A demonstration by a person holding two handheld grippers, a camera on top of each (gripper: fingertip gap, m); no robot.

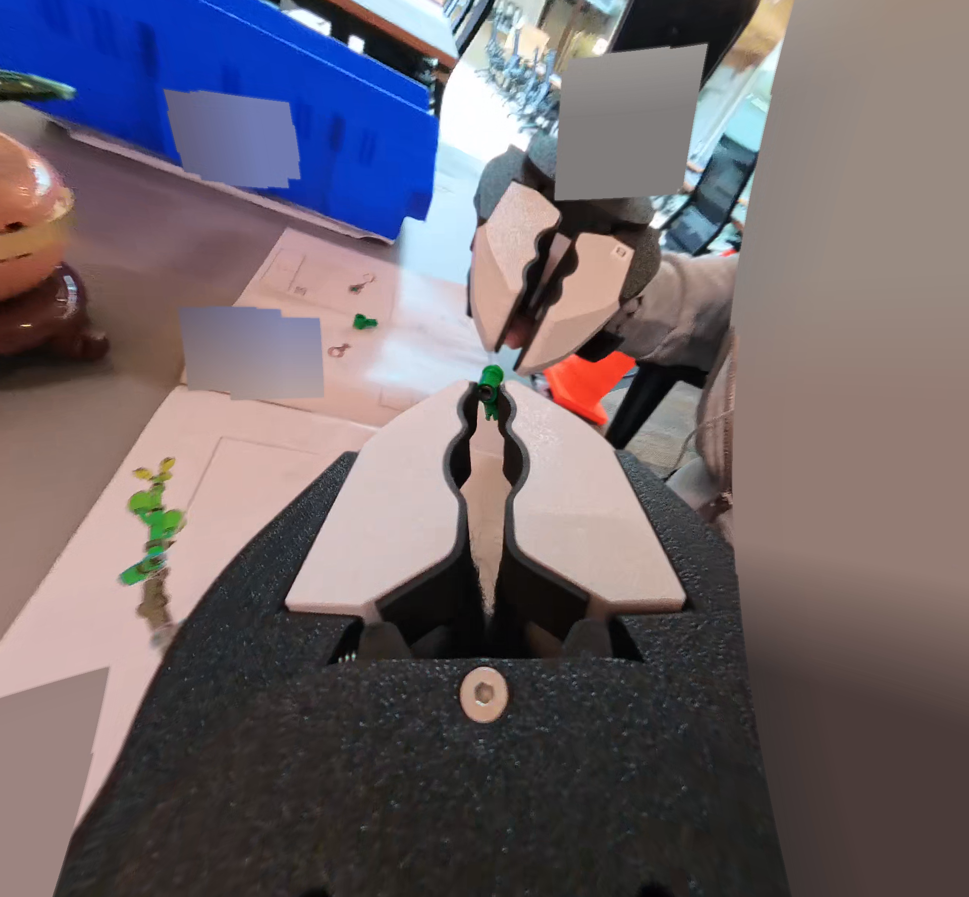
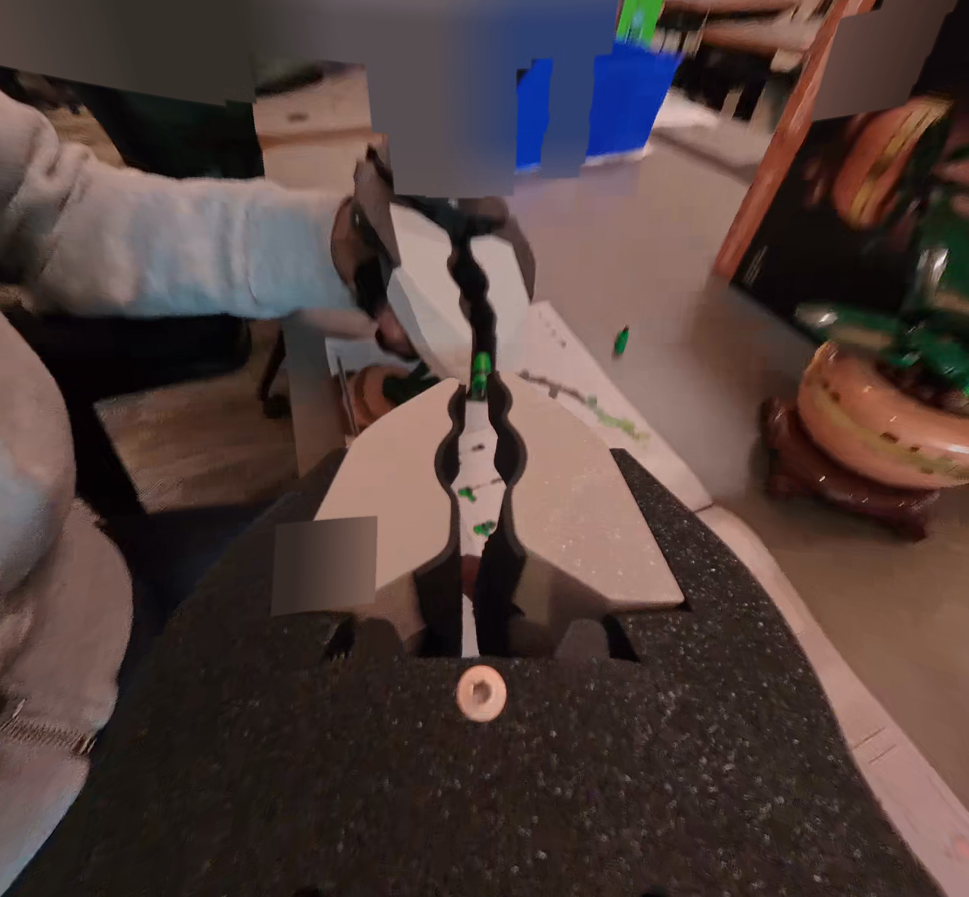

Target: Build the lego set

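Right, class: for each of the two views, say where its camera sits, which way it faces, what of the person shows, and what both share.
Left wrist view: on the left gripper, looking along its fingers at the right gripper, blue bin behind; a grey sleeve shows.
Right wrist view: on the right gripper, facing back at the left gripper; the other sleeve shows.
Shared: both grippers, tip to tip, and the small green piece pinched by the left one.

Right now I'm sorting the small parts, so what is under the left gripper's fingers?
A white sheet lies under the left gripper, whose fingers pinch a small green piece. A green sprig lies on the sheet to the side. What lies beneath the black body is covered.
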